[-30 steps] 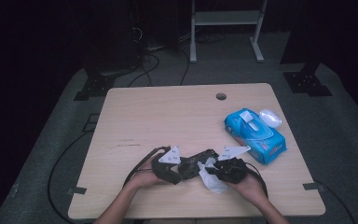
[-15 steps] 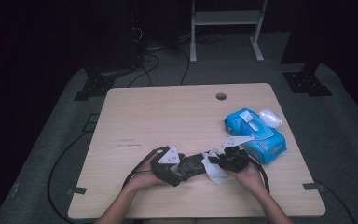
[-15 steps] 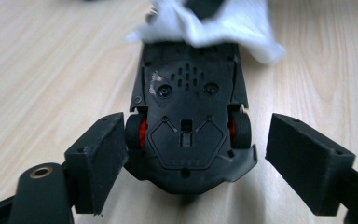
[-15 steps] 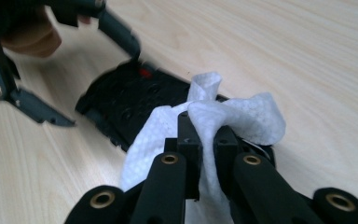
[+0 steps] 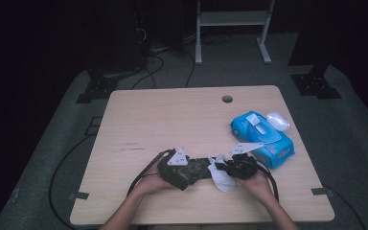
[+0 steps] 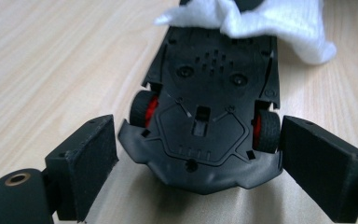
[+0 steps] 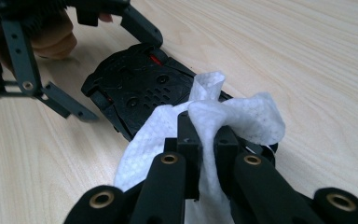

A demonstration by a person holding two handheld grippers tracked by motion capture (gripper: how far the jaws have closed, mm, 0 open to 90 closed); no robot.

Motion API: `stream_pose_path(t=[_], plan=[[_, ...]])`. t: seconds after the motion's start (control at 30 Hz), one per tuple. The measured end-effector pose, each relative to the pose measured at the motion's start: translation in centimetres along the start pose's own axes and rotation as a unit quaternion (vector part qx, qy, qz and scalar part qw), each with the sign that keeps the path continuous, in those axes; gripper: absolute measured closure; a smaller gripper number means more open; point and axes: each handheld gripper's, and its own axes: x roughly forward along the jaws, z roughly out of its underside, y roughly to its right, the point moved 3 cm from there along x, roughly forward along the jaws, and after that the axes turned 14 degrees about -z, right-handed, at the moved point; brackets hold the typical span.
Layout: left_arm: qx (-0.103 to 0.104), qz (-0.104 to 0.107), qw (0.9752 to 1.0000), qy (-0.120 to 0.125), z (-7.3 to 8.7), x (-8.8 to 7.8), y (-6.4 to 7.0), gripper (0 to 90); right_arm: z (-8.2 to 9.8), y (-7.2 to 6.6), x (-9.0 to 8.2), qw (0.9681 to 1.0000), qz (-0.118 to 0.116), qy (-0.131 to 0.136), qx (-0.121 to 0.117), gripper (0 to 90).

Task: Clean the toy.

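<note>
A black toy car [image 6: 209, 116] with red wheel hubs lies upside down on the wooden table [image 5: 172, 120]. My left gripper [image 6: 203, 163] is open, its jaws either side of the car's near end, the pads just off the wheels. Its jaws have just been opening with the car between them. My right gripper [image 7: 207, 140] is shut on a white wipe [image 7: 242, 114], which drapes over the car's other end [image 7: 135, 84]. In the high view both grippers meet near the front edge, left gripper [image 5: 196, 168] facing right gripper [image 5: 223, 168], the wipe [image 5: 223, 179] between them.
A blue pack of wipes [image 5: 263, 136] lies at the right of the table, with a white cap-like thing [image 5: 278, 120] behind it. A cable hole [image 5: 227, 99] sits near the far edge. Cables trail off the front edge beside both hands.
The right gripper and its wipe have shifted slightly on the car. Both hands have stayed close together near the front edge.
</note>
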Motion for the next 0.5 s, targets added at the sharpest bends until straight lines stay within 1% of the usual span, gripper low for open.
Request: stream_pose_path(t=[0.03,0.07,0.13,0.17,0.2,0.23,0.27,0.33,0.37,0.43,0.47,0.5], plan=[[0.002,-0.001,1.0,-0.005,0.1,0.1,0.1,15.5,0.0,0.0,0.0,1.0,-0.001,0.0,0.001,85.2],[0.012,-0.007,0.9999,-0.008,0.2,0.1,0.0,19.7,0.0,0.0,0.0,1.0,-0.001,0.0,0.001,85.2],[0.005,-0.001,1.0,-0.007,0.1,-0.1,-0.1,20.9,-0.1,-0.1,0.0,1.0,0.005,-0.001,-0.001,85.2],[0.008,-0.002,0.9999,-0.008,0.2,-0.1,-0.1,22.2,-0.1,-0.3,0.1,0.9999,0.012,-0.002,-0.004,85.3],[0.013,-0.003,0.9999,-0.007,0.2,-0.1,0.0,22.5,-0.3,-0.5,0.3,0.9999,0.013,-0.001,-0.009,85.3],[0.015,0.0,0.9999,-0.006,0.2,-0.1,0.0,23.2,-0.4,-0.9,0.6,0.9999,0.008,0.0,-0.013,85.3],[0.013,0.0,0.9999,-0.003,0.1,-0.1,0.2,23.5,-0.6,-1.4,1.1,0.9998,0.001,-0.001,-0.019,85.3],[0.024,-0.004,0.9997,-0.006,0.1,-0.1,0.3,23.8,-0.9,-2.4,2.3,0.999,-0.011,-0.012,-0.042,85.2],[0.027,-0.004,0.9996,-0.008,0.1,-0.1,0.3,23.8,-1.0,-2.8,2.9,0.9982,-0.01,-0.021,-0.055,85.2],[0.024,-0.003,0.9997,-0.007,0.1,-0.2,0.3,23.9,-1.2,-3.0,3.1,0.997,0.003,-0.027,-0.072,85.1],[0.02,-0.003,0.9998,-0.005,0.1,-0.2,0.3,23.9,-1.2,-2.8,2.8,0.997,0.013,-0.026,-0.072,85.1],[0.023,-0.004,0.9997,-0.005,0.2,-0.2,0.3,23.9,-1.1,-2.4,2.4,0.9968,0.027,-0.025,-0.071,85.1]])
